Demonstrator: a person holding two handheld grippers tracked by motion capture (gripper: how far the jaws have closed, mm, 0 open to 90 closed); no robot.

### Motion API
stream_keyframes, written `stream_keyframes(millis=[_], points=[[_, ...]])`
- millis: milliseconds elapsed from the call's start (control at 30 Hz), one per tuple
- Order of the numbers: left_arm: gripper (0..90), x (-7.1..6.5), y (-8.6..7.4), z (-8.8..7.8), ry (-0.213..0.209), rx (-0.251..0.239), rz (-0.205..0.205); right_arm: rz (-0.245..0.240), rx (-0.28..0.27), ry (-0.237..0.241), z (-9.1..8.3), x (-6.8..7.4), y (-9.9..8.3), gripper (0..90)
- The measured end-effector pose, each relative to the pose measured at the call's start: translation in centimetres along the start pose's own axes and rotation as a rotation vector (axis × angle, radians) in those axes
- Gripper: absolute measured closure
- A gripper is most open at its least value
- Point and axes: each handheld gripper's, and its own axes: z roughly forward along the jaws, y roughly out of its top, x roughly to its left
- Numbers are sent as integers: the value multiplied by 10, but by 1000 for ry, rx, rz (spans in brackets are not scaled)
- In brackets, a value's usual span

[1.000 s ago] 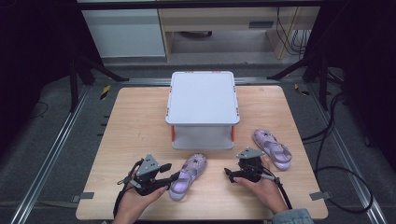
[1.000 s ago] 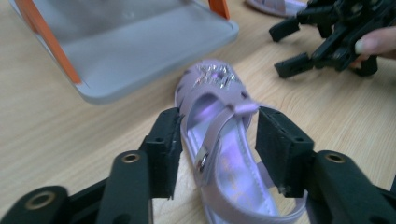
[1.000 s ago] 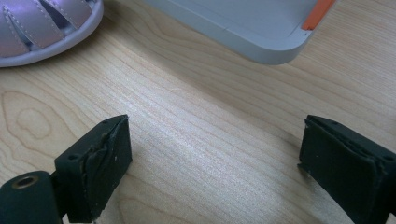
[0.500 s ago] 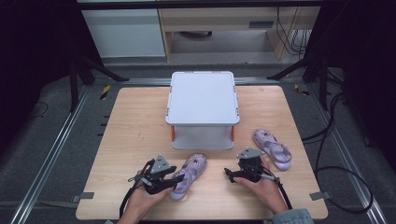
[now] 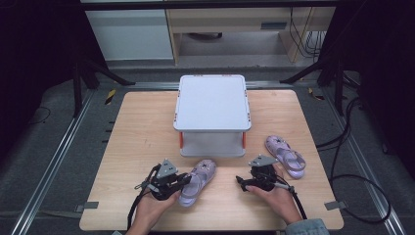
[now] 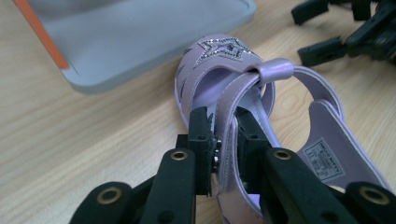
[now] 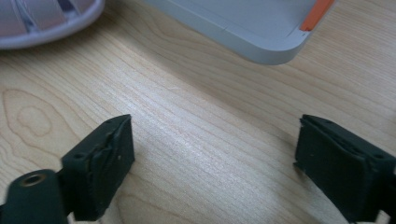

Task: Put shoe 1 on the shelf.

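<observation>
Left gripper (image 6: 226,140) jaws just closed, pinching strap of purple sandal (image 5: 196,182) near table (image 5: 142,142) front edge. Right gripper (image 7: 212,158) wide apart, nothing inside. Grey box (image 5: 212,102) mid-table. Second sandal (image 5: 285,155) lies right, bare wood around.

2 sandals (image 5: 197,181) (image 5: 285,155) before stand (image 5: 212,100) — on table (image 5: 142,132)

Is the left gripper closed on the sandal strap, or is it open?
Closed on it. The left gripper has just been closing, and its pads press the strap of the purple sandal from both sides.
</observation>
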Motion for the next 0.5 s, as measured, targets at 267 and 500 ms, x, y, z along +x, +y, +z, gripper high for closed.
stream_keyframes(millis=[267,500], points=[[788,6,16,3,39,-27,-16,24,-28,4,-16,-11,4,459],[789,6,26,16,93,-40,-38,27,-113,-6,-39,-15,21,620]])
